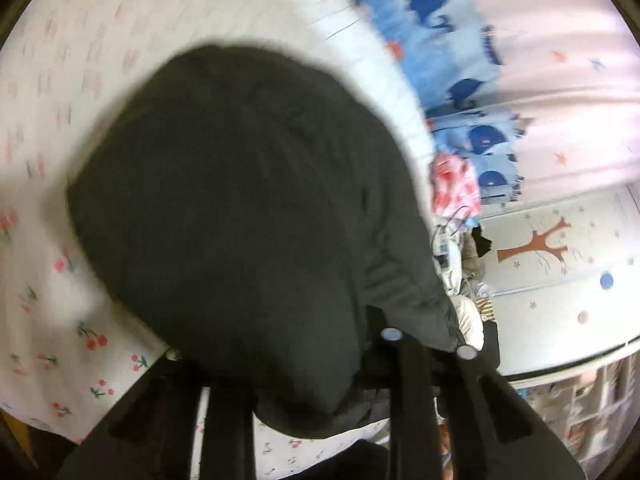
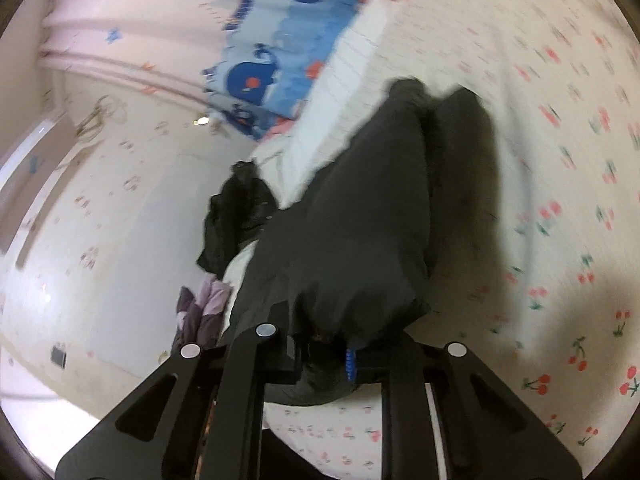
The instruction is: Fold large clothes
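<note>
A large black garment [image 1: 248,208] hangs over the cherry-print bed sheet [image 1: 60,128]. In the left wrist view it covers most of the frame and drapes over my left gripper [image 1: 320,364], which is shut on its edge; the fingertips are hidden under the cloth. In the right wrist view the same black garment [image 2: 360,220] stretches away from my right gripper [image 2: 332,356], which is shut on a bunched edge of it. The views are blurred by motion.
A blue whale-print blanket [image 1: 452,52] and a pink item [image 1: 456,188] lie at the bed's far edge, before pink star curtains [image 1: 560,60]. Another black cloth [image 2: 236,220] and a purple cloth [image 2: 204,312] lie at the bed's side. A wall with a tree sticker [image 1: 540,248] is beyond.
</note>
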`<state>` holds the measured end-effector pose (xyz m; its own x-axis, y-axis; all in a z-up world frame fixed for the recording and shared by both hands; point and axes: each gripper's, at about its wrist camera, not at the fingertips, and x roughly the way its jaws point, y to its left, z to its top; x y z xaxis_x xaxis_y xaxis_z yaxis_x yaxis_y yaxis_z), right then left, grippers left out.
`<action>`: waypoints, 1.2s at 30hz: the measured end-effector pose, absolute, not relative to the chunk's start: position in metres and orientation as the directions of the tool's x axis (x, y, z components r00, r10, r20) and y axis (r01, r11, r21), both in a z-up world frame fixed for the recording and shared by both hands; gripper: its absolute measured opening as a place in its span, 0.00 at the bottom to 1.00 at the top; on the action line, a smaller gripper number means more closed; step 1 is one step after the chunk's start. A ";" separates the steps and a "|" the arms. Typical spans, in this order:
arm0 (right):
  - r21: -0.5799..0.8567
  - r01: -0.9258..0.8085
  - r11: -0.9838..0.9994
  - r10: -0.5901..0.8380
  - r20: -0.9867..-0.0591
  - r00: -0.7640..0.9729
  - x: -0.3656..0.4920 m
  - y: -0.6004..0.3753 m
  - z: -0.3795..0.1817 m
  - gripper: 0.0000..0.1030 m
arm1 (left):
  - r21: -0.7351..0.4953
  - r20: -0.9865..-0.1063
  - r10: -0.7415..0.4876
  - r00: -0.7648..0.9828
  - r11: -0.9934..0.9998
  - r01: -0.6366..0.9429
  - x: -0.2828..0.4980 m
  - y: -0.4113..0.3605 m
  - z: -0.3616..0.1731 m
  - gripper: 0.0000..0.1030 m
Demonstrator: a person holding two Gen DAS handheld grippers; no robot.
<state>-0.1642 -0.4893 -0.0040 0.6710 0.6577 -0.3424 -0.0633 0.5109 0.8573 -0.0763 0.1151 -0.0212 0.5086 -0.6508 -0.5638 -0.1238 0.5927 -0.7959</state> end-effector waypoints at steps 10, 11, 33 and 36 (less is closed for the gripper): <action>0.786 -0.039 0.617 0.685 -0.513 0.517 -0.249 -0.480 -0.027 0.21 | -0.734 -0.644 -0.635 0.427 0.670 -0.109 -0.177 0.130 -0.026 0.28; 0.798 -0.017 0.602 0.697 -0.515 0.499 -0.254 -0.484 -0.038 0.27 | -0.753 -0.635 -0.654 0.412 0.643 -0.140 -0.184 0.139 -0.042 0.35; 0.131 -0.222 0.966 0.239 -0.780 0.579 -0.060 -0.243 0.045 0.64 | -0.813 -0.575 -0.638 0.512 0.515 -0.272 -0.159 0.145 -0.077 0.79; 0.136 -0.173 0.975 0.204 -0.855 0.476 -0.033 -0.244 -0.011 0.65 | -0.836 -0.540 -0.665 0.516 0.491 -0.244 -0.149 0.135 -0.083 0.81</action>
<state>-0.0334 -0.2440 -0.0108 0.4765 0.2041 -0.8552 -0.1733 0.9754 0.1363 -0.1492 0.1350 -0.0831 0.5158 -0.6647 -0.5405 -0.2443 0.4906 -0.8365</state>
